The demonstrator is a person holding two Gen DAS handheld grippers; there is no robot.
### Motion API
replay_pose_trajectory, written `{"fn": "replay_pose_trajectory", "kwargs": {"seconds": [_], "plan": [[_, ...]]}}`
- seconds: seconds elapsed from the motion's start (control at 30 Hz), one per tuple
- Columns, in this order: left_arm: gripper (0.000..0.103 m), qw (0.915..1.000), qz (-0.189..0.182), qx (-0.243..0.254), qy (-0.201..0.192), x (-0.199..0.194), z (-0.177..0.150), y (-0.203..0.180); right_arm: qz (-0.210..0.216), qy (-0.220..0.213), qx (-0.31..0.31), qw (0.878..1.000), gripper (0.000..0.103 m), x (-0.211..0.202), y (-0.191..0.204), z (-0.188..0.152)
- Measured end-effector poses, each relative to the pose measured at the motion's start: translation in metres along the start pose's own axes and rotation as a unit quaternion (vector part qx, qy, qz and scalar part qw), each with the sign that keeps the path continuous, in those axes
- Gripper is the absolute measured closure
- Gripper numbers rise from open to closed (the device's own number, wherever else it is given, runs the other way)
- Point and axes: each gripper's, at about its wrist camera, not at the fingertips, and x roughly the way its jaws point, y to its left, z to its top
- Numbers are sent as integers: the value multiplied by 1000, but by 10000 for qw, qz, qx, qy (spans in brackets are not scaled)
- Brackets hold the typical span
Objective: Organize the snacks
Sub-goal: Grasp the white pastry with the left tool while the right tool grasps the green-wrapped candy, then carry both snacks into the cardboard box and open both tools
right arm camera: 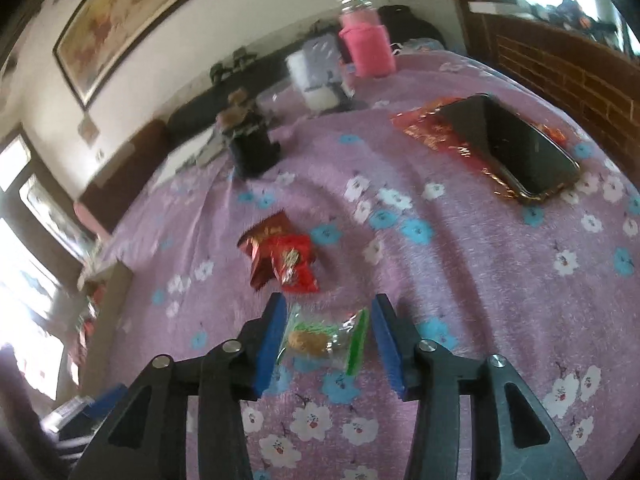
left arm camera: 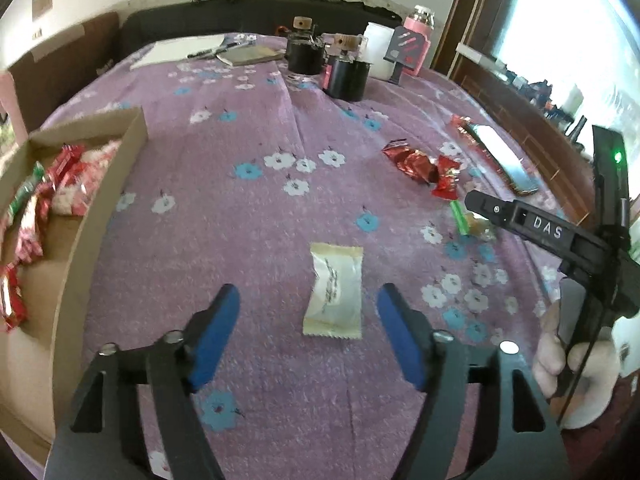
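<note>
A cream snack packet (left arm camera: 334, 291) lies on the purple flowered cloth between the blue pads of my open left gripper (left arm camera: 309, 300). A cardboard box (left arm camera: 100, 200) at the left holds several red and white snacks (left arm camera: 60, 184). My right gripper (right arm camera: 329, 308) is open around a clear packet with green ends (right arm camera: 326, 336), which lies on the cloth; I cannot tell if the pads touch it. That packet (left arm camera: 474, 222) and the right gripper (left arm camera: 480, 204) also show at the right of the left wrist view. Red wrapped snacks (right arm camera: 282, 258) (left arm camera: 424, 168) lie beyond it.
A phone (right arm camera: 516, 144) lies on a red packet (right arm camera: 424, 128) at the far right. Black jars (left arm camera: 324, 60), a white container (left arm camera: 378, 54), a pink bottle (right arm camera: 366, 46) and a notebook (left arm camera: 248, 54) stand at the back. A brick wall (right arm camera: 580, 76) borders the right.
</note>
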Motion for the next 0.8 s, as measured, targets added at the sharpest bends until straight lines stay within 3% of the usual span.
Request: {"fn": "replay_pose_trajectory", "kwargs": {"seconds": [0.07, 0.17, 0.23, 0.3, 0.37, 0.4, 0.43, 0.47, 0.5, 0.8], "plan": [[26, 9999, 70, 115, 13, 5, 4, -5, -170, 57, -240, 9996, 43, 6, 9, -2], [26, 9993, 86, 357, 109, 15, 7, -16, -331, 144, -481, 9982, 40, 14, 17, -4], [26, 9986, 97, 436, 282, 25, 5, -21, -328, 156, -575, 9977, 50, 14, 19, -6], [26, 9980, 237, 555, 209, 26, 3, -27, -369, 134, -622, 9973, 54, 13, 21, -8], [45, 9976, 349, 583, 163, 25, 2, -26, -386, 90, -640, 9972, 56, 11, 21, -9], [69, 9978, 347, 557, 137, 22, 3, -24, -386, 54, -653, 9971, 61, 9, 22, -9], [82, 9984, 251, 476, 155, 21, 4, -20, -379, 3, -665, 9971, 66, 6, 22, -9], [82, 9991, 112, 346, 201, 19, 6, -15, -415, -50, -686, 9968, 66, 4, 22, -10], [82, 9994, 38, 265, 220, 18, 6, -11, -436, -65, -697, 9966, 72, 4, 23, -9], [85, 9996, -286, -32, 52, -8, 1, 7, -260, -292, -467, 9981, 75, -7, 15, -4]]}}
